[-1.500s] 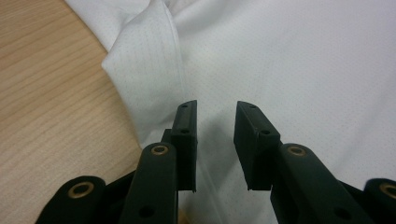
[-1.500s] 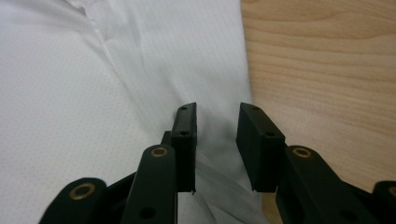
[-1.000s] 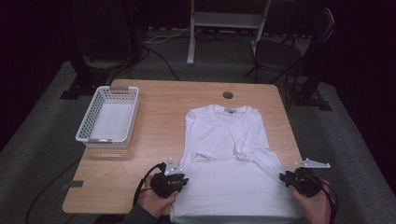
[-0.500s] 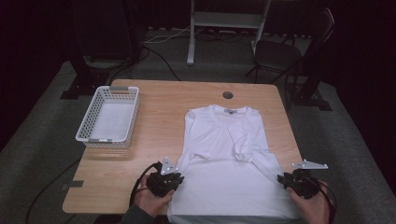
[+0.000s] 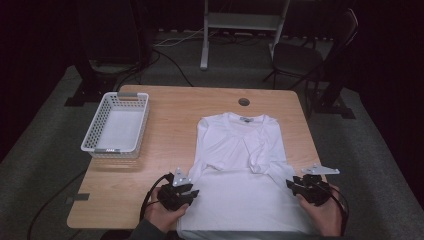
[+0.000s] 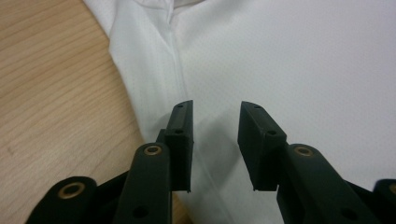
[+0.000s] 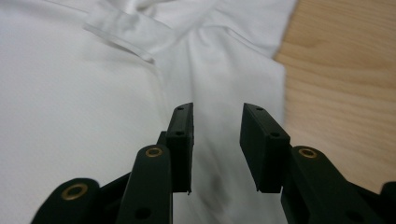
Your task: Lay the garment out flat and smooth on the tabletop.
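Dark floor and cables surround a light wooden table (image 5: 165,125) in the high view. One white long-sleeved shirt (image 5: 240,165) lies flat on the table's right half, its long axis running from the near edge toward the far edge, collar pointing away from the person and hem at the near edge. Both sleeves are folded inward across the chest. One white plastic basket (image 5: 117,125) sits on the far left of the table, well apart from the shirt. Two hands hold two grippers: the left gripper (image 5: 187,192) at the shirt's lower left edge, the right gripper (image 5: 295,185) at its lower right edge. Compared with a second ago, the left gripper sits in much the same spot, while the right one has shifted slightly; the shirt lies as before.

From the left gripper view, the left gripper (image 6: 215,140) has its jaws apart, just opened wider, with nothing clamped; white shirt (image 6: 280,60) fabric and its side edge lie beneath, wood (image 6: 51,84) to the left.

From the right gripper view, the right gripper (image 7: 215,142) also stands apart, its jaws having just been opening, empty, above the shirt (image 7: 70,102), with wood (image 7: 345,79) to the right.
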Demonstrator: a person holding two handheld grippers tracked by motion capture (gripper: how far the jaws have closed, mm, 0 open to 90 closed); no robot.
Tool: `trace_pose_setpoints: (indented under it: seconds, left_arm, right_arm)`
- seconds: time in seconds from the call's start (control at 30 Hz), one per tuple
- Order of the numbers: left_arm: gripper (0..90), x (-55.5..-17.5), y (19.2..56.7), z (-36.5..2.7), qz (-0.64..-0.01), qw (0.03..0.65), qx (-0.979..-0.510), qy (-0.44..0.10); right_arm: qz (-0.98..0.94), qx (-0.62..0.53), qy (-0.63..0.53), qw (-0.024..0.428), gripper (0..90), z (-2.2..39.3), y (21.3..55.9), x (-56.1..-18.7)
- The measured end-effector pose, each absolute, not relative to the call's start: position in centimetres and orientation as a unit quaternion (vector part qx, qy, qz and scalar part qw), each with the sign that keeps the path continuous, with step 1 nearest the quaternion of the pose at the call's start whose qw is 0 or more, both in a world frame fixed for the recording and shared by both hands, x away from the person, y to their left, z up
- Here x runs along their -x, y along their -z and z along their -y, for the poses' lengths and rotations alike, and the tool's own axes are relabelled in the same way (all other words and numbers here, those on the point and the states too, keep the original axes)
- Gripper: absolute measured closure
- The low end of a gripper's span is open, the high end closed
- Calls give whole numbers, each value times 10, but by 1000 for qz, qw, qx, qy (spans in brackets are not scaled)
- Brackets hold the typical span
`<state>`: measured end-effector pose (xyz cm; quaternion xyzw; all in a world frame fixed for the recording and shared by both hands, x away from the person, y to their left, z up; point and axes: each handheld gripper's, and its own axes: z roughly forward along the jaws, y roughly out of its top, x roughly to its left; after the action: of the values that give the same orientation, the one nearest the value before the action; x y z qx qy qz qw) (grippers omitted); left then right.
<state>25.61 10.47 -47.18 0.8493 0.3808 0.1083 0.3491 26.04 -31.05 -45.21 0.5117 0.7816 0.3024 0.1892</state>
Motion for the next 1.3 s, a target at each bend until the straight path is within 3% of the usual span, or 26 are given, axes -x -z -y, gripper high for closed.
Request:
trace_pose_setpoints:
  seconds: [0.27, 0.63, 0.9, 1.3]
  left_arm:
    - [609, -262, 472, -96, -376, 354, -850, -103]
    - [628, -264, 474, -96, -383, 353, -847, -104]
    - [650, -266, 473, -99, -387, 348, -847, -107]
    - [649, -266, 473, -100, -387, 348, -848, -103]
  right_arm:
    - [-800, -475, -313, 192, 623, 284, 455, -272]
    - [-822, -443, -289, 212, 625, 256, 464, -292]
    - [-819, -458, -272, 211, 829, 261, 468, -298]
    - [-785, -506, -284, 217, 836, 301, 464, -297]
